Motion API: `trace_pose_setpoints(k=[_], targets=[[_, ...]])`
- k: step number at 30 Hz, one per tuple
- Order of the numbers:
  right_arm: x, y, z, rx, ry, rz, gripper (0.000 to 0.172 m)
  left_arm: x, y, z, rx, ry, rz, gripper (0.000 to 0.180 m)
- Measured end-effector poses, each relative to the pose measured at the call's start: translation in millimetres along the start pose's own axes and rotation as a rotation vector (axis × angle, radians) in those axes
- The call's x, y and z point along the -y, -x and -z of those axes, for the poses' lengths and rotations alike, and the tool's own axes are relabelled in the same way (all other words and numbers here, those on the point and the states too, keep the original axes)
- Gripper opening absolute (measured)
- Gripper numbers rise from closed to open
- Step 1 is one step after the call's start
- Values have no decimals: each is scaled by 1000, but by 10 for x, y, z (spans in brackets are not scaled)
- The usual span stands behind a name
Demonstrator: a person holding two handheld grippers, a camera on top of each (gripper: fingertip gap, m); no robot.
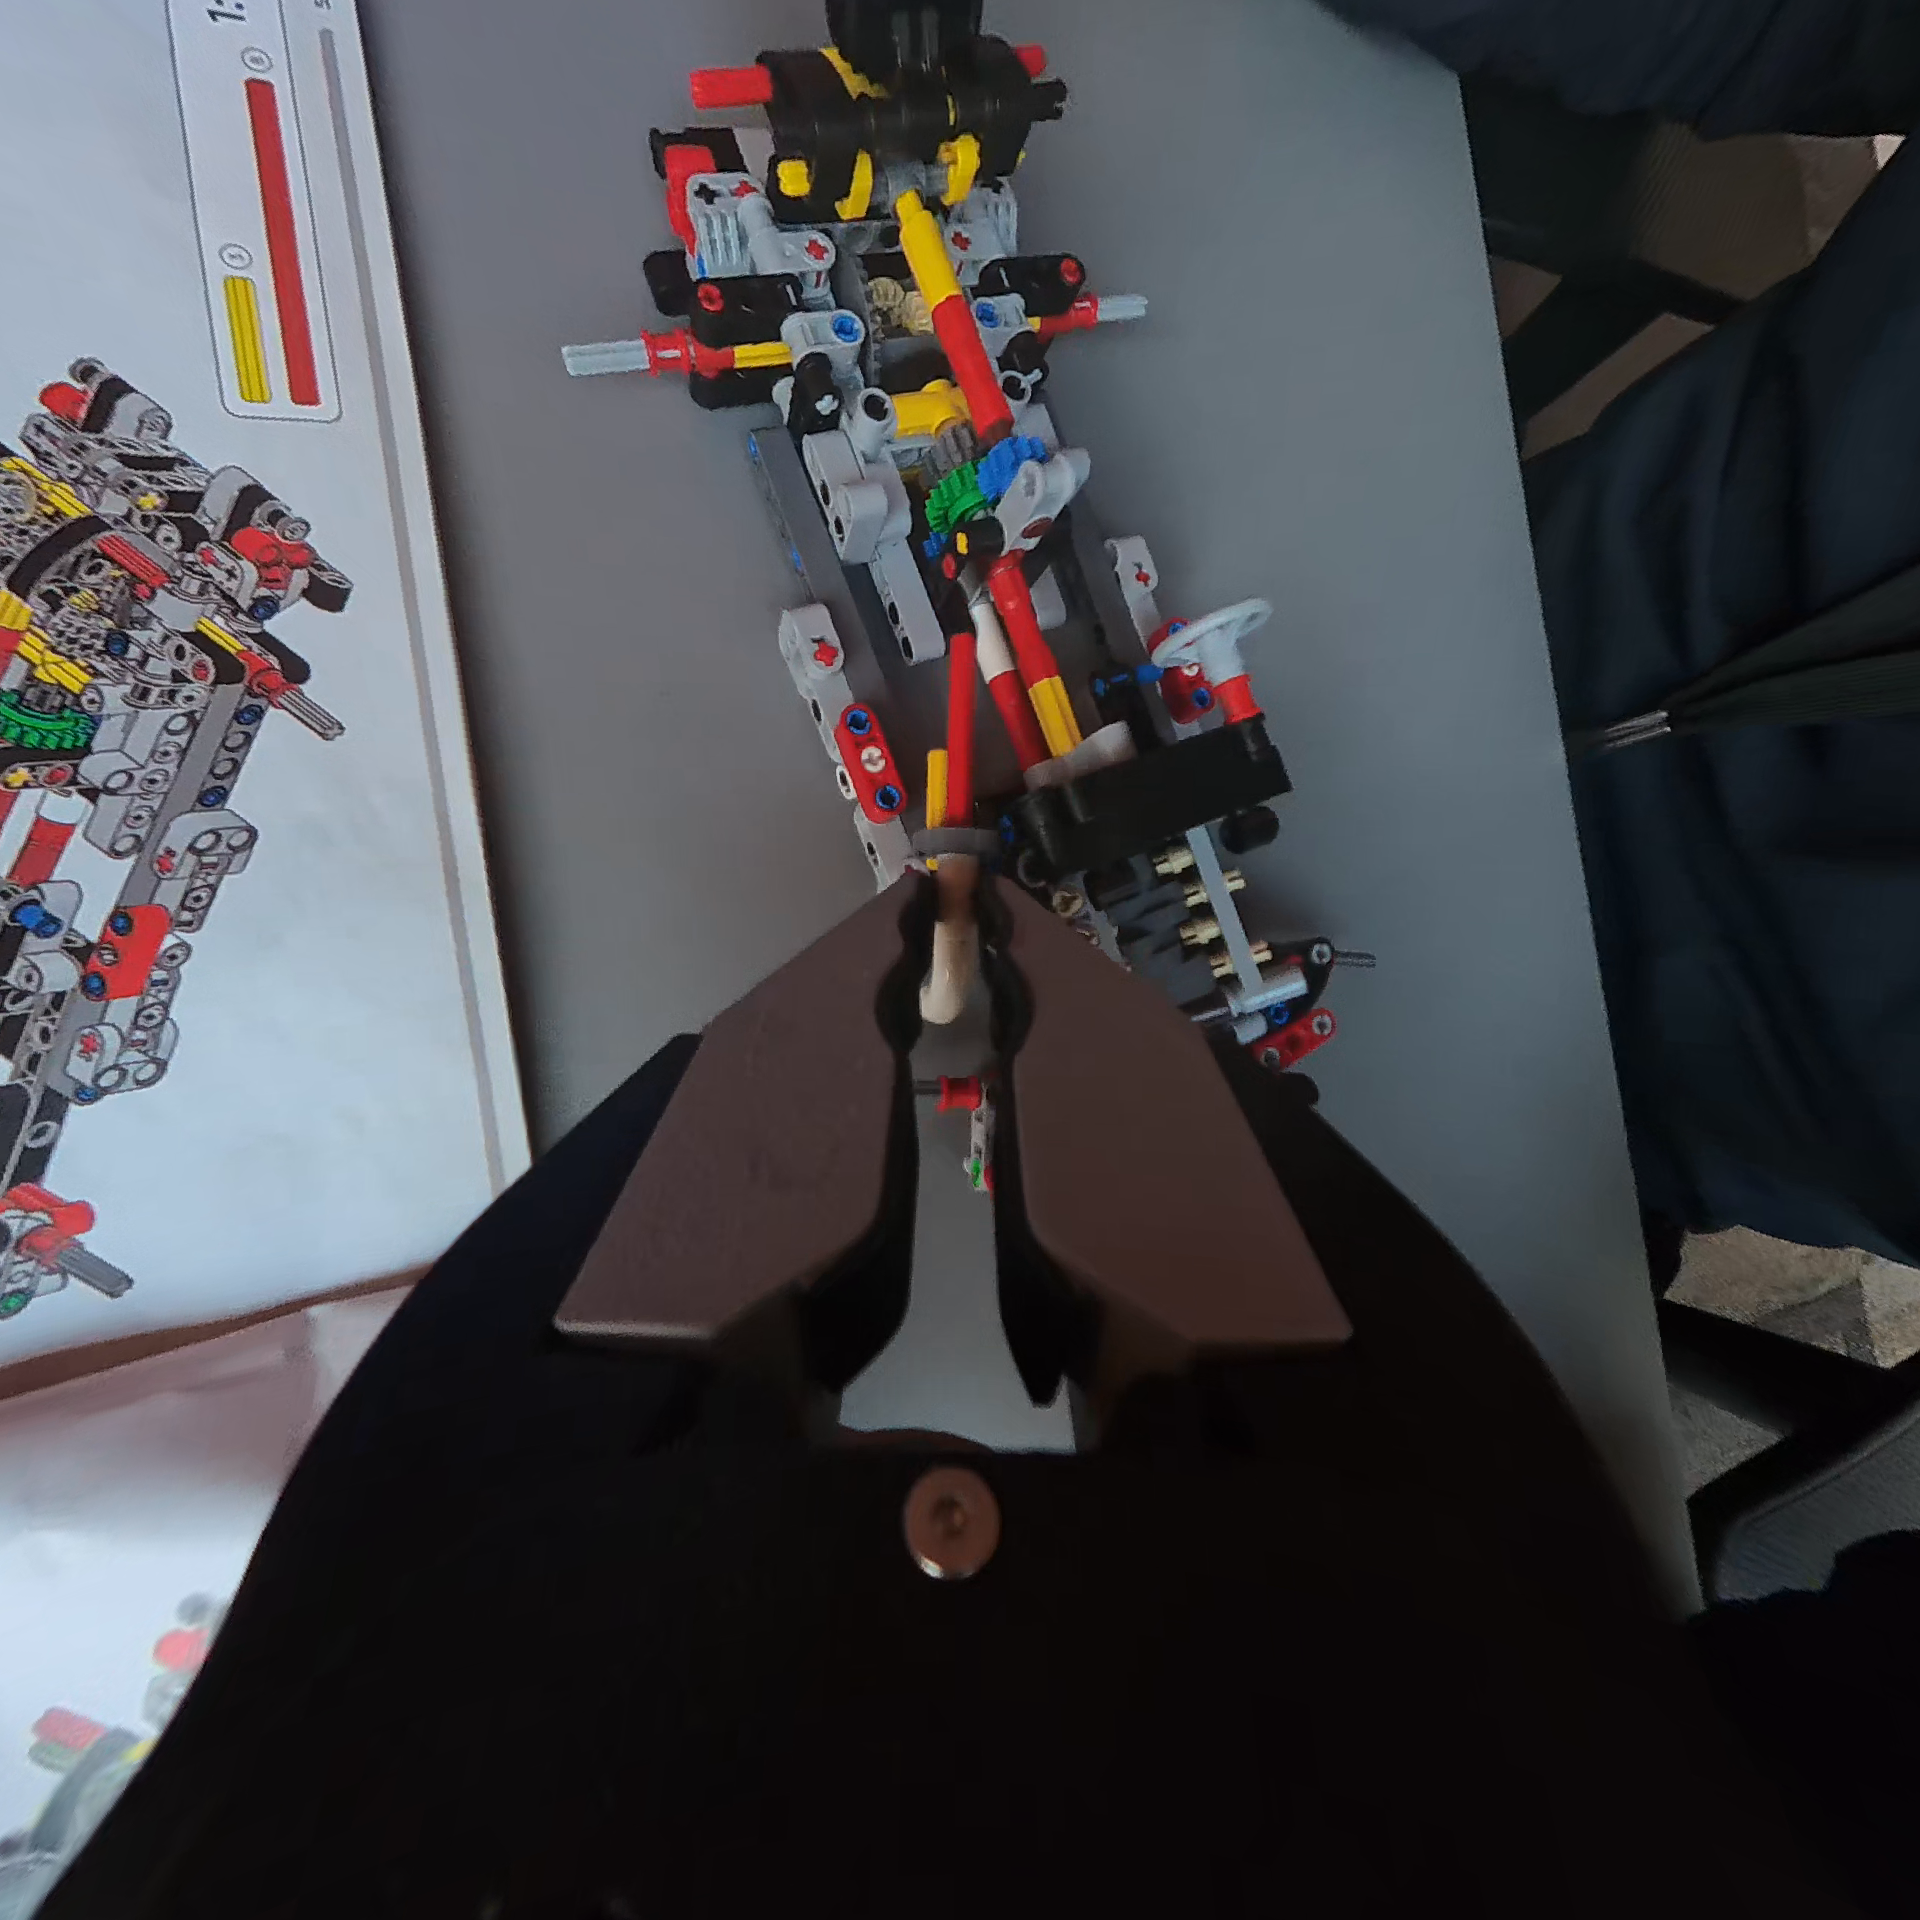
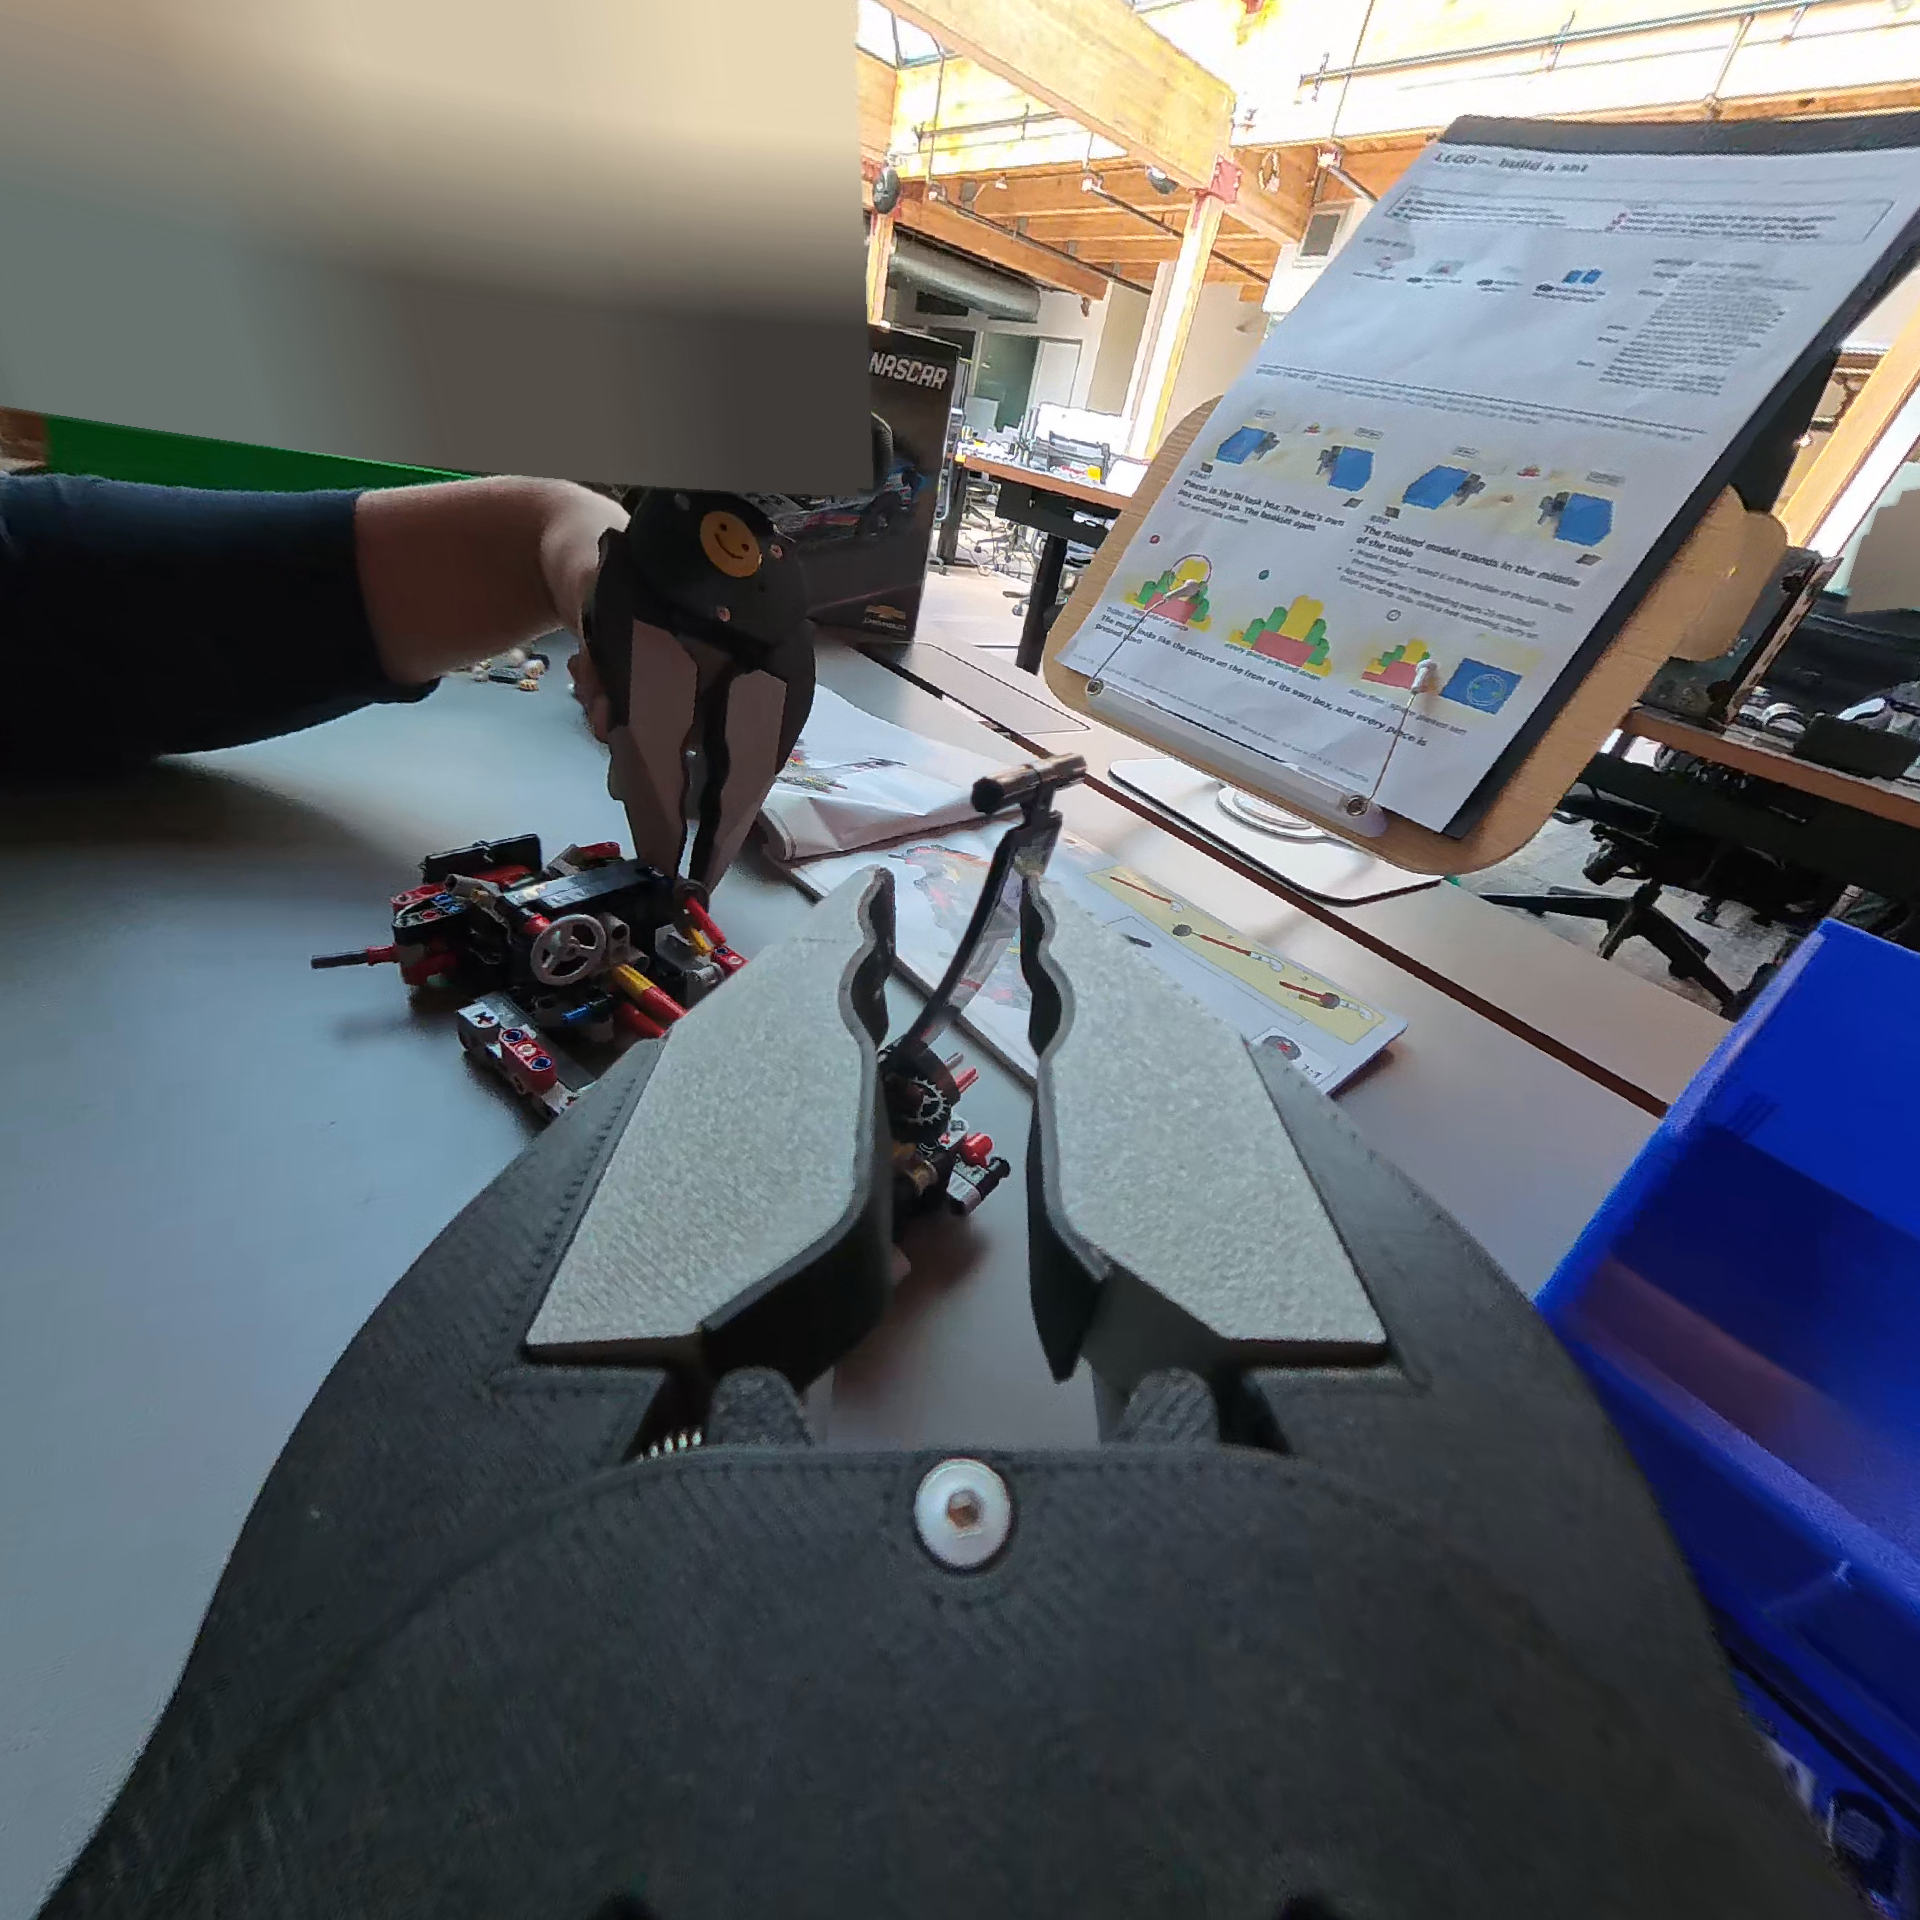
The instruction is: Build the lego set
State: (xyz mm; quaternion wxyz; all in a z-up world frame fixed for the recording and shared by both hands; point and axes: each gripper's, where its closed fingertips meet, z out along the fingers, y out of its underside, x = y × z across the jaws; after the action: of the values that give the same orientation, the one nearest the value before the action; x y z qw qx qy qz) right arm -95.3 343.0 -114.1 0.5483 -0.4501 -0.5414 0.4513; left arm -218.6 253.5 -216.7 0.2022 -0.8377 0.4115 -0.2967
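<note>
A black carton (image 2: 894, 488) bearing white lettering stands behind the left gripper (image 2: 691, 883).

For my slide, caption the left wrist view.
Left gripper jaws clamp a beige pin at the brick chassis, beside the instruction booklet.

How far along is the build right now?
Done: long chassis with gears and steering wheel stands assembled. In hand: left hand-held gripper clamps a beige piece at its end; a black geared sub-assembly sits between the right hand-held gripper's fingers, unattached. Left: loose pieces lie on the table.
</note>
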Motion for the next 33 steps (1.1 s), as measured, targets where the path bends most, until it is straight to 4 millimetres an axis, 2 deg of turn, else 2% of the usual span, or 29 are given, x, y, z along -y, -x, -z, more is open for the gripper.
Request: trace_pose_setpoints(k=[8, 14, 18, 23, 26, 29, 33], targets=[[35, 18, 18, 1, -12, 8, 20, -116, -231, -74, -13, -33, 53, 5], [29, 20, 13, 1, -8, 8, 20, -91, -351, -124, -9, -81, 71, 5], [28, 10, 17, -3, -10, 2, 20, -79, -223, -36, 66, -130, 122, 5], [40, 31, 16, -4, -12, 16, 18, 144, -30, 261, 116, -285, 189, 4], [95, 70, 43, -6, -31, 32, 8, 291, 87, 353, 120, -353, 237, 4], [174, 125, 67, -17, -61, 44, 4, 374, 83, 323, 68, -353, 235, 4], [219, 346, 7, 20, -38, 51, 0, 425, 41, 226, 26, -299, 188, 4]])
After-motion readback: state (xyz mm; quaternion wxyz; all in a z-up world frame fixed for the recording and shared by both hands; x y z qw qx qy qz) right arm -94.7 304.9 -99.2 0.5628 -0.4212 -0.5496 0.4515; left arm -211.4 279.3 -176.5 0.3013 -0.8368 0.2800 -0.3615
